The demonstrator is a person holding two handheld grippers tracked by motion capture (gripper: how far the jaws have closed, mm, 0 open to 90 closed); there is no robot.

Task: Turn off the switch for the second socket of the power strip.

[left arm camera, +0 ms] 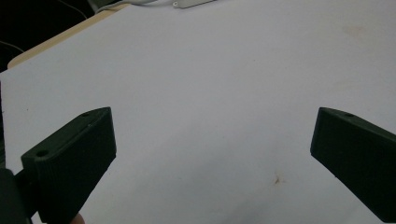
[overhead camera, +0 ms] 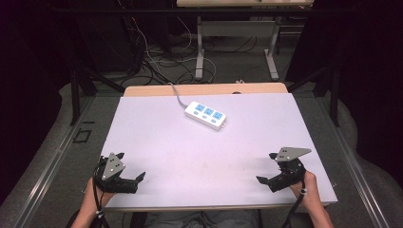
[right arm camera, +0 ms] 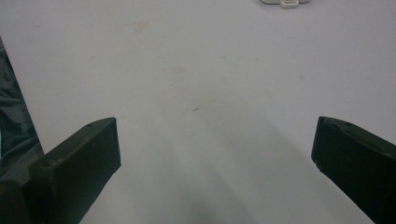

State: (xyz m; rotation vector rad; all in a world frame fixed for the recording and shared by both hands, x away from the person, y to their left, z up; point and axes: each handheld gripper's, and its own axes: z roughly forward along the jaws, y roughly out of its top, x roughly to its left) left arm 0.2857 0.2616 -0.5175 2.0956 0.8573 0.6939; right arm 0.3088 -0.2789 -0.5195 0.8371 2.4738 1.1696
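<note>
The right gripper (right arm camera: 215, 154) stood with its two black jaws wide apart and nothing between them. Beneath and ahead of it lay the pale surface (right arm camera: 201, 74), faintly stained. Far ahead, slightly to its right, the near edge of a white power strip (right arm camera: 286, 2) showed.

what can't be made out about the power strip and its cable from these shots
- White plastic power strip with blue sockets: high view, too small to read socket type or markings.
- Same strip: left gripper view and right gripper view, cut off by the top edge.
- Its grey cable: high view, drops behind the table's far edge; plug end hidden.
</note>
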